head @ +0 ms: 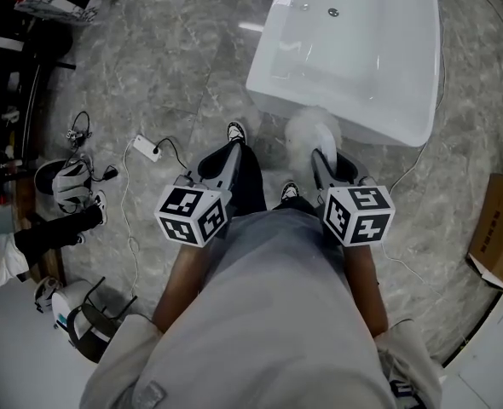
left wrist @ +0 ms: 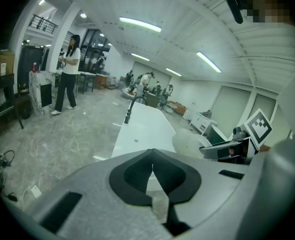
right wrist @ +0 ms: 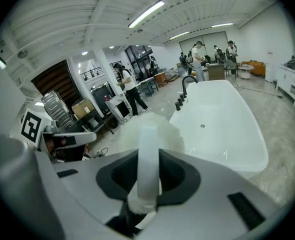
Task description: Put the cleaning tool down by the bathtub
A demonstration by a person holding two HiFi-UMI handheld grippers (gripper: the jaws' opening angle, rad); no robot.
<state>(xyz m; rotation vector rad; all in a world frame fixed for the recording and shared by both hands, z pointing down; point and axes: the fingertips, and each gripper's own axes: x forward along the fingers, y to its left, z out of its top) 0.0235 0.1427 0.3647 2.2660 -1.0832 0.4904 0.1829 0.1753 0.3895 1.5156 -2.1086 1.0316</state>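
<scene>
1. Grip: the right hand-held gripper (right wrist: pixel 148 159) is pinching the white strap of the cleaning tool (head: pixel 313 130), a fluffy white pad. The pad is bulging out past the jaws and hanging in the air, not resting on anything.
2. The left hand-held gripper (left wrist: pixel 152 165) is sitting pressed together with nothing between its jaws, left of centre in the head view.
3. The tool is showing just right of centre in the head view, close to the near wall of the bathtub (head: pixel 388 109), which is filling the upper right. It is not yet lying on the grey floor (head: pixel 166 75), so the put-down is judged to be ahead.
4. Risk, drop: the tool is hanging well above the floor. Letting go from up here is likely to send the soft pad tumbling away from the tub, so lowering should come first.
5. Risk, snag: loose fibres are crowding the pads around the strap. On opening, the tool may be clinging to one jaw and getting dragged off its spot.
6. Risk, wrong place: the tub rim is lying close ahead, and overreaching may be landing the tool inside the tub rather than beside it.
7. Risk, footing: a thin white cable (head: pixel 430 135) is trailing on the floor along the tub's right side, a likely catch for a foot.
</scene>
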